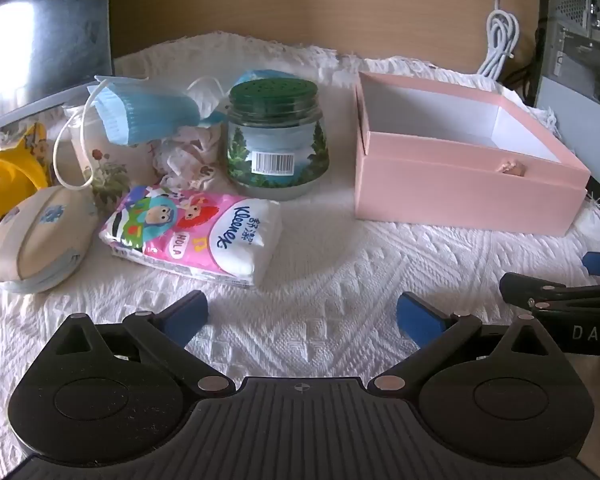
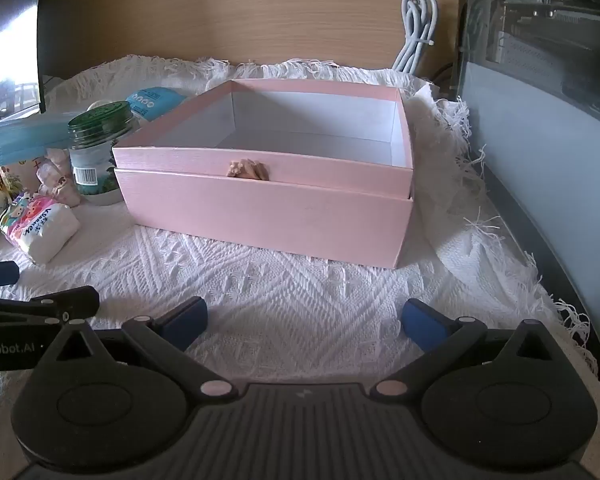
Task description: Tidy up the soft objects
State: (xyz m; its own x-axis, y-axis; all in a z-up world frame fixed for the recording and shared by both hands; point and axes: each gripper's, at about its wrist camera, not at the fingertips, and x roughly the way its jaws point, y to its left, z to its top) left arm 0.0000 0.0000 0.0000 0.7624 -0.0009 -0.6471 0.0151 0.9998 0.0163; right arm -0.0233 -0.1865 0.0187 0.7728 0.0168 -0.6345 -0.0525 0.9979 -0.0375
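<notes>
An open pink box with a white inside stands on the white cloth at the right; it fills the middle of the right wrist view and looks empty. Left of it lie a Kleenex tissue pack, a beige face mask, a stack of blue masks and crumpled patterned cloth. My left gripper is open and empty, just in front of the tissue pack. My right gripper is open and empty, in front of the box.
A glass jar with a green lid stands between the soft things and the box. A yellow cup lies at far left. A monitor is at back left, a computer case at right, a coiled white cable behind the box.
</notes>
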